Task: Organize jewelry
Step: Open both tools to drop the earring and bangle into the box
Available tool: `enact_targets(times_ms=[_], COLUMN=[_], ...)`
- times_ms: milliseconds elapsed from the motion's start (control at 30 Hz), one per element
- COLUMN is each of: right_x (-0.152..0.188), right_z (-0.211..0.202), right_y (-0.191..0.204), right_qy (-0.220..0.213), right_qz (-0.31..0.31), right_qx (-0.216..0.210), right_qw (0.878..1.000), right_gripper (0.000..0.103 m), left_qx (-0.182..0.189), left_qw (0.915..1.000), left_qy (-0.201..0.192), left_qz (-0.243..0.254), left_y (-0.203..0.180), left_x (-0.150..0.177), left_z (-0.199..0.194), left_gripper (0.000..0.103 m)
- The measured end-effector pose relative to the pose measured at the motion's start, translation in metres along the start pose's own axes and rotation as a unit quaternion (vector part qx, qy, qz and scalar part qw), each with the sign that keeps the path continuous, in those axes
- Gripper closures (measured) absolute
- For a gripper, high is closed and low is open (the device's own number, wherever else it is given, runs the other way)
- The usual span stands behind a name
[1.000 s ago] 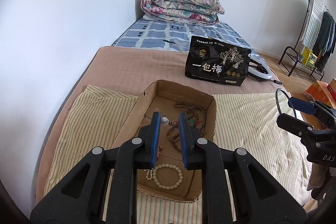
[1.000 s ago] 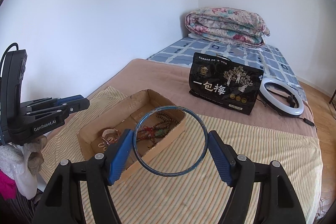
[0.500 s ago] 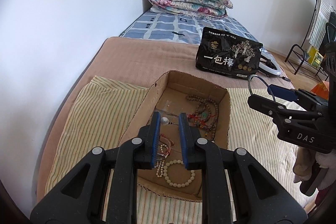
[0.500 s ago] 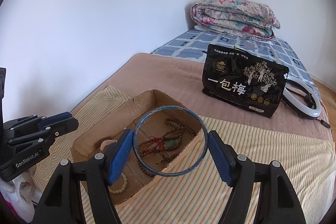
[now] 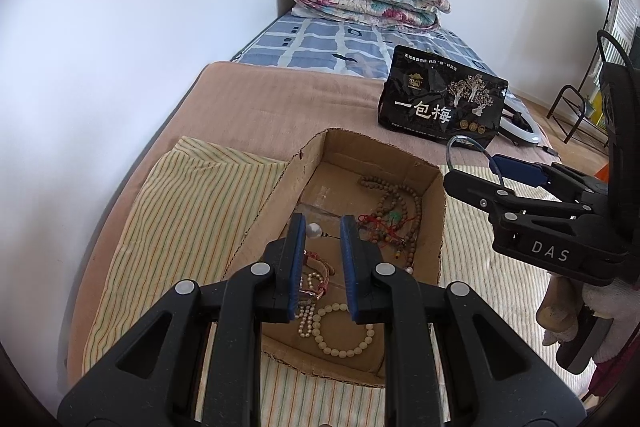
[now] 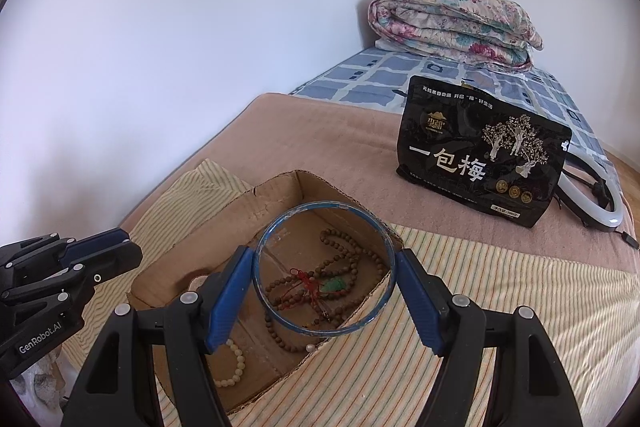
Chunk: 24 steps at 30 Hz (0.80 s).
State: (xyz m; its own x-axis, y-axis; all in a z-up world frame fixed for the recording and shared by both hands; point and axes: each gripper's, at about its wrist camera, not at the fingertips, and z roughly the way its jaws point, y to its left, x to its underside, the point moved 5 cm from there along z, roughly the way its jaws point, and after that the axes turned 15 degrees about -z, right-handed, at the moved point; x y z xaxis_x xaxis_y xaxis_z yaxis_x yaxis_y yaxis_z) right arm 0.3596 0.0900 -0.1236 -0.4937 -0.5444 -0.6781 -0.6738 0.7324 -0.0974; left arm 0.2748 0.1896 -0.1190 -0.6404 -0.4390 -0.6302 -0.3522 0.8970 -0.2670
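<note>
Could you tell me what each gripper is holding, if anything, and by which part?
The right gripper clamps the blue bangle across its outer rim; the left gripper holds nothing.

The bed [image 6: 328, 131] carries a striped cloth [image 6: 500, 307] under the cardboard box [image 6: 192, 267]; farther off, a black bag [image 6: 480, 151], ring light [image 6: 600, 203] and folded quilt [image 6: 452, 23].

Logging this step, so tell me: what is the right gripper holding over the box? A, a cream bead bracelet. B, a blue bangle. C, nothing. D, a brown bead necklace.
B: the right gripper is closed on the blue bangle, a pad at each side, above the box.
</note>
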Motion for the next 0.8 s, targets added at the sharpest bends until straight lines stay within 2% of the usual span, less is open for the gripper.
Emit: enact_targets(times_ms=[367, 400, 433, 467, 800], right_x=[-0.002, -0.0019, -0.0019, -0.0019, -0.0015], right_z=[0.0029, 0.0028, 0.0026, 0.0023, -0.0063], right_y=[-0.0017, -0.0013, -0.0012, -0.0015, -0.0067], right_qy=[-0.001, 0.0, -0.001, -0.001, -0.008], right_qz=[0.008, 0.008, 0.007, 0.007, 0.007], right_qx=[0.002, 0.002, 0.003, 0.004, 0.019], right_qw=[1.0, 1.0, 1.0, 1.0, 1.0], right_gripper=[0.028, 0.027, 0.027, 0.025, 0.021], left_qx=[-0.003, -0.003, -0.002, -0.001, -0.002], left_qw=[1.0, 1.0, 1.0, 1.0, 1.0], left_qy=[0.007, 0.008, 0.007, 0.005, 0.003], left_qz=[0.0, -0.001, -0.002, -0.003, -0.001], left_y=[0.0003, 0.0005, 0.0005, 0.0005, -0.0009], left_x=[0.0009, 0.0008, 0.0008, 0.0007, 0.0008], left_z=[0.0039, 0.0043, 0.0042, 0.0034, 0.0006], left_gripper=[0.086, 0.077, 0.063, 0.059, 0.058])
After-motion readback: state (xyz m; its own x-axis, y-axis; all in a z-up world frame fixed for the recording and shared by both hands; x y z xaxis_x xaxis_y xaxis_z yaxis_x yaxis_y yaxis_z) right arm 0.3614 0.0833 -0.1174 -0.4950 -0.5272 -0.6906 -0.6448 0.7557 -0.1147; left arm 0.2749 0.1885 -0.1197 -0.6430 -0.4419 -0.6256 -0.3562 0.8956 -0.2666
